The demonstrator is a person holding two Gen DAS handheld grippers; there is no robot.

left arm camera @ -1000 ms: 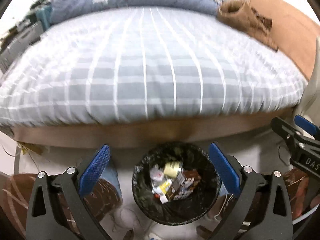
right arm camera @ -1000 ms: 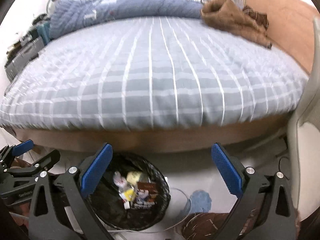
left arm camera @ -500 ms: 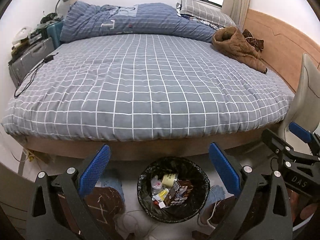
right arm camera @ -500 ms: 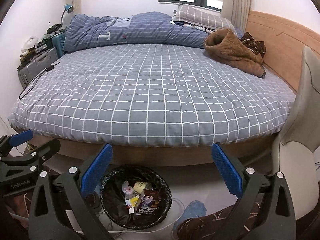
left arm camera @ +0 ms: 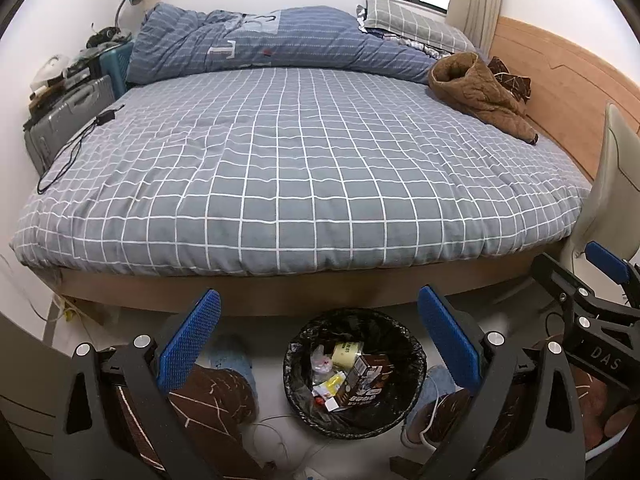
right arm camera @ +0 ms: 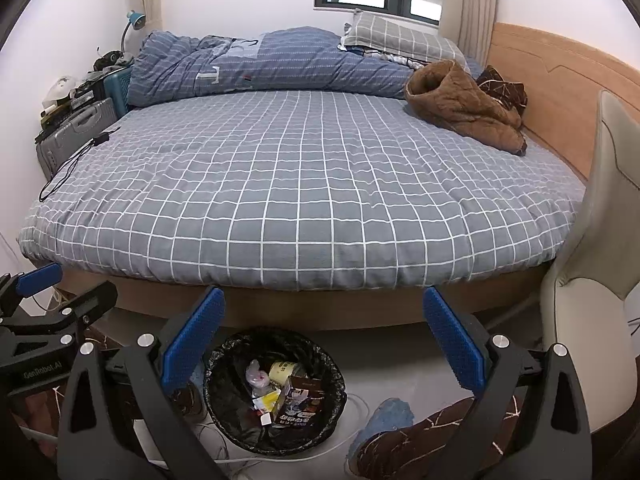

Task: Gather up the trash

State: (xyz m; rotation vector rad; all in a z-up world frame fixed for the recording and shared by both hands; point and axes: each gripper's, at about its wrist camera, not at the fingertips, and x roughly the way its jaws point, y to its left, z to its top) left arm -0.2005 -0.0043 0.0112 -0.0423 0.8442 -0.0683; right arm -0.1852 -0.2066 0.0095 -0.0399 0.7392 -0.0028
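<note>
Left gripper [left arm camera: 318, 334] held above the floor at the foot of the bed [left arm camera: 304, 168], blue-padded jaws spread wide, nothing between them. Right gripper [right arm camera: 323, 334] likewise spread wide and empty, at the same bed edge.

Trash bin [left arm camera: 354, 372] on the floor just in front of the bed's wooden base, lined with a black bag. In the left wrist view, framed between the left gripper's fingers; in the right wrist view, low and toward the left finger [right arm camera: 194, 334]. Inside the bin: a brown carton [right arm camera: 300, 402], a pale round cup or lid [right arm camera: 285, 370], a yellow wrapper [right arm camera: 267, 400], and a clear crumpled bit, possibly plastic film, hard to tell at this size.

On the bed, a grey checked cover spread flat; at its far end, a rolled blue quilt [left arm camera: 256, 42] and a grey pillow [left arm camera: 412, 26]; near the headboard side, a brown garment [left arm camera: 476, 92]. Black cable [left arm camera: 72, 148] trailing over the bed's left edge, a suitcase [left arm camera: 68, 116] just beside that edge. Beige chair [right arm camera: 592, 280] against the bed's right corner. Slippered feet and patterned brown trouser legs [left arm camera: 216, 400] on either side of the bin.
</note>
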